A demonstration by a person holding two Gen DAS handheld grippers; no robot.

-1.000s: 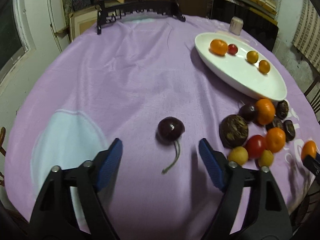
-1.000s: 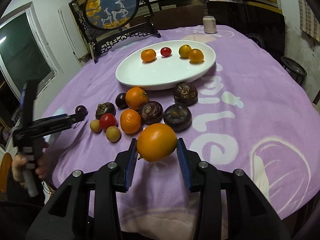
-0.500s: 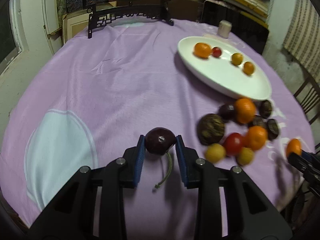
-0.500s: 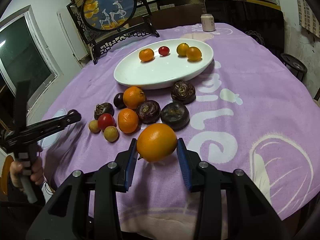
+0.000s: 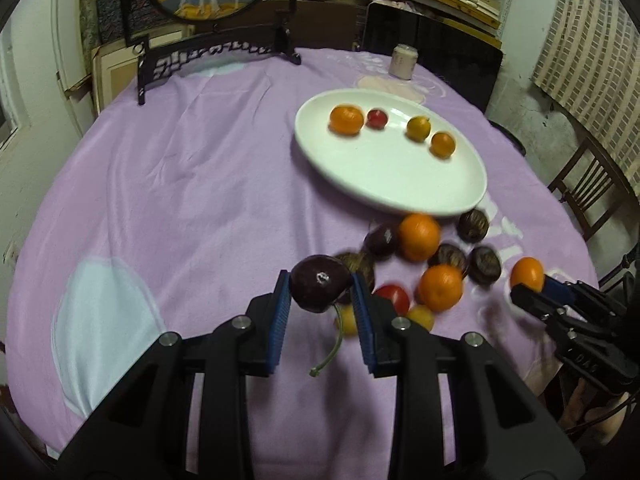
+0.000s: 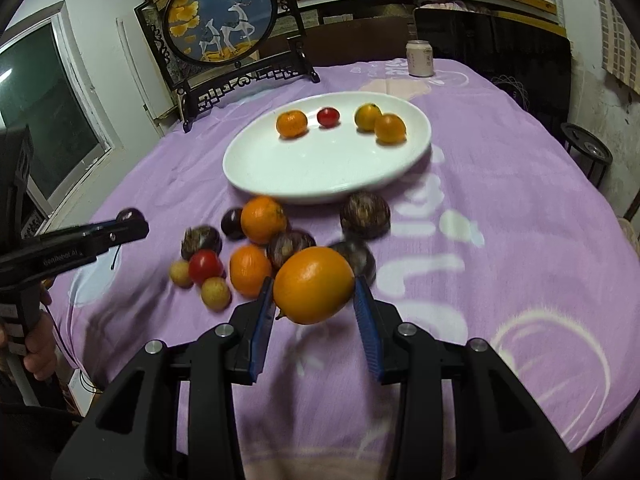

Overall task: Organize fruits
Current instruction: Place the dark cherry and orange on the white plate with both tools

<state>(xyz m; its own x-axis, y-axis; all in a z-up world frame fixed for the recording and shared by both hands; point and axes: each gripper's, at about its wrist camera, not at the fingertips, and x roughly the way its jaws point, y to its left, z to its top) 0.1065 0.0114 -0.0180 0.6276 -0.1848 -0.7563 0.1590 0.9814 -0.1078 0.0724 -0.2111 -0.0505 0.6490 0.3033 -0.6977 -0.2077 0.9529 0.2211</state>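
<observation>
My left gripper [image 5: 320, 288] is shut on a dark red cherry [image 5: 318, 282] with its stem hanging down, held above the purple cloth. My right gripper [image 6: 314, 292] is shut on an orange [image 6: 314, 284], held above the cloth near the front edge. A white oval plate [image 6: 320, 172] holds two oranges, a red fruit and a yellow fruit. The plate also shows in the left wrist view [image 5: 384, 176]. Loose fruits lie in a cluster [image 6: 256, 240] before the plate: oranges, dark round fruits, a red one, small yellow ones.
A framed round deer picture on a black stand [image 6: 224, 32] stands at the table's far left. A can [image 6: 420, 58] stands at the far edge. A wooden chair [image 5: 592, 192] is beside the table on the right.
My left gripper closed on the cherry, lifted it off the cloth and moved toward the fruit cluster. My right gripper kept its hold on the orange and moved slightly forward.
</observation>
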